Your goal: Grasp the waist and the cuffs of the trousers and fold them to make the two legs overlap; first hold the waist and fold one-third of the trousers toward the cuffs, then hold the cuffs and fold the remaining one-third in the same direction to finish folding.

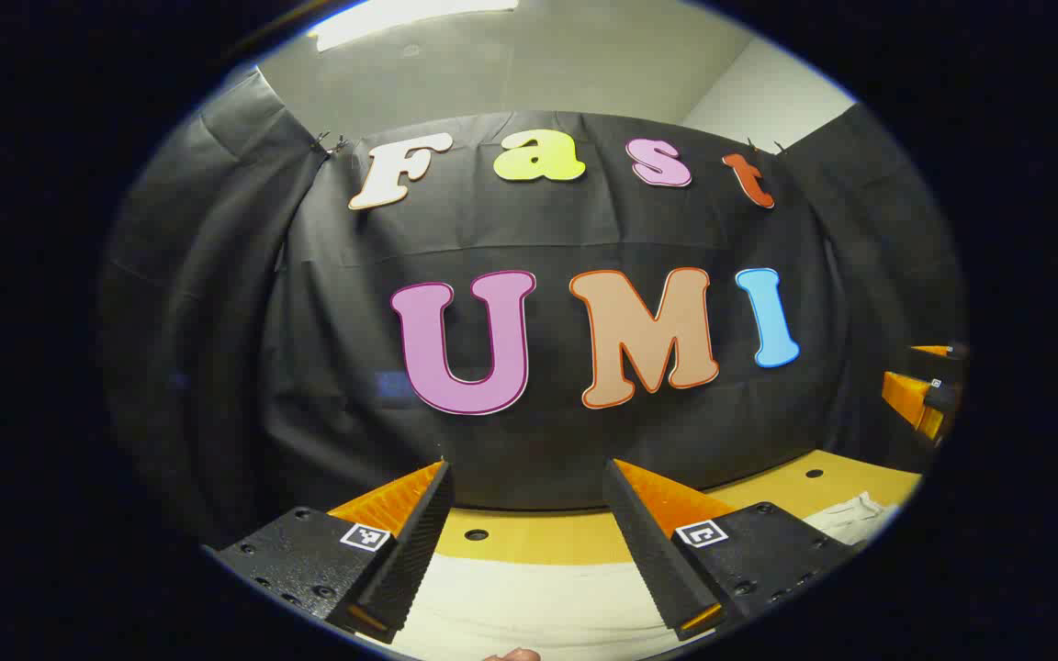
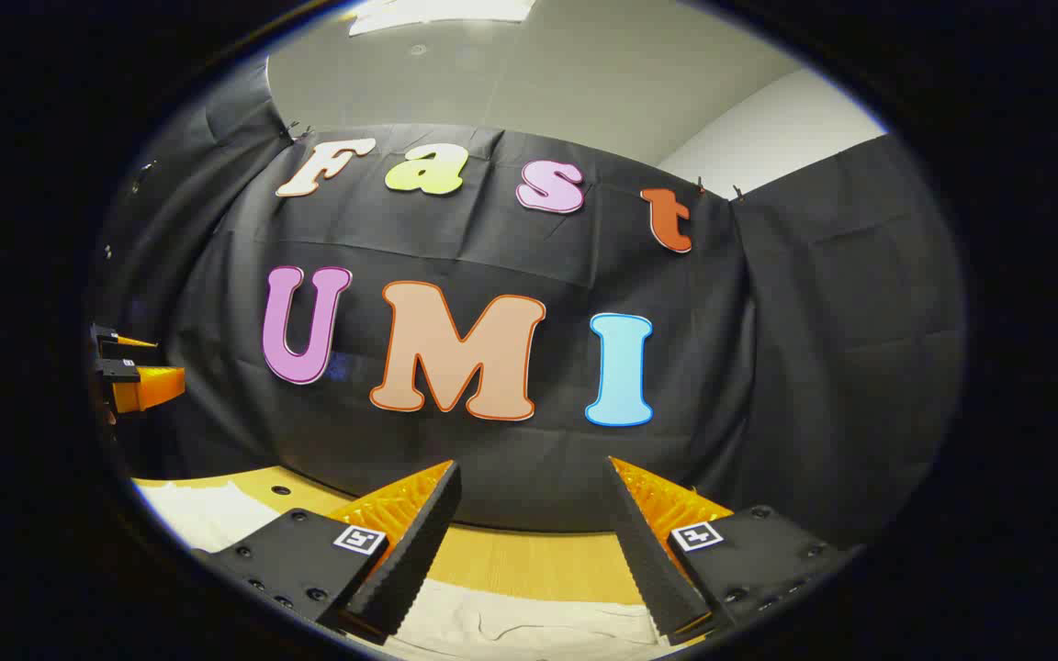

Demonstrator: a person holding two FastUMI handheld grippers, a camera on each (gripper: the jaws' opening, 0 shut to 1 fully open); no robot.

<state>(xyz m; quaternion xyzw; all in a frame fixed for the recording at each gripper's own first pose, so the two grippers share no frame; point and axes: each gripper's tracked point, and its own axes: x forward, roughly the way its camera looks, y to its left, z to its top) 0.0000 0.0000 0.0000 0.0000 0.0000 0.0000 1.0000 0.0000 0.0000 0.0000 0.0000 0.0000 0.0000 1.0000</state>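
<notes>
1. Left gripper view: I see my left gripper (image 1: 529,551) with fingers spread wide, gripping nothing, above the pale trousers (image 1: 538,601) on the wooden table (image 1: 529,537); the right gripper (image 1: 924,390) shows far right.
2. Right gripper view: my right gripper (image 2: 534,551) is likewise parted and empty, trousers (image 2: 511,629) lying below it.

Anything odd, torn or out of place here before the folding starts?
Nothing stands out. The pale trousers lie on the wooden table, and both tongs, left and right, are open above them, holding nothing.
</notes>
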